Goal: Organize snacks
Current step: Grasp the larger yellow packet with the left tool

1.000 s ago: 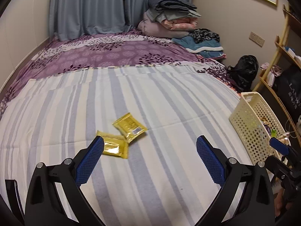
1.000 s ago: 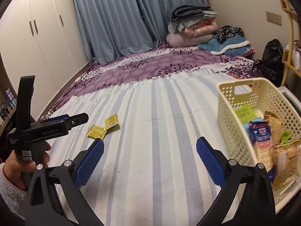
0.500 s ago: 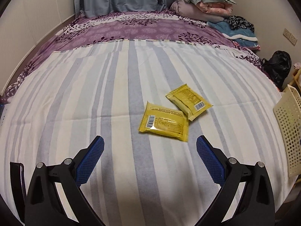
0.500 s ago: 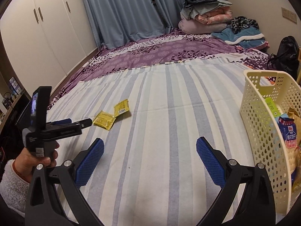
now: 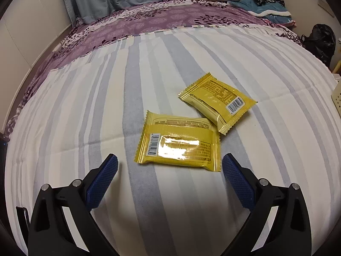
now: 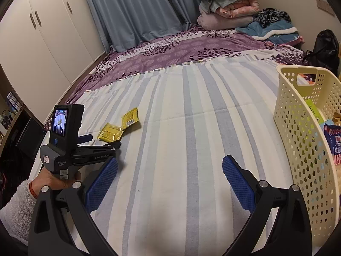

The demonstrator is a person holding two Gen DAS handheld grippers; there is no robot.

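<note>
Hidden or unclear:
- Cream basket [image 6: 302,140]: perforated plastic, at the right edge of the right wrist view; far side and base cut off by the frame. In the left wrist view only a sliver of it [image 5: 337,98] shows at the right border.
- Basket contents: a green packet [image 6: 313,111] and a blue-and-red packet [image 6: 334,147], both partly screened by the wall; other items behind them cannot be made out.
- Print on both yellow packets: too small to read; barcodes visible.
- Left hand [image 6: 53,181]: mostly covered by the gripper body, fuzzy white sleeve [image 6: 15,209] cut off at the corner.

Task items:
- Near yellow packet [image 5: 179,144]: flat on the striped sheet [image 5: 191,202], back side up, glossy glare across the middle.
- Far yellow packet [image 5: 217,101]: flat, angled, its near corner touching or slightly overlapping the near packet's far right corner.
- In the right wrist view both lie well left of the basket, near packet [image 6: 109,133] and far packet [image 6: 130,119].

Grippers:
- Left gripper [image 5: 169,164]: fingers spread wide, nothing between them; near packet lies just ahead of the blue pads [image 5: 102,183], roughly centred in the gap, not touching.
- Right gripper [image 6: 169,166]: fingers spread wide, empty, over bare sheet, between packets and basket.
</note>
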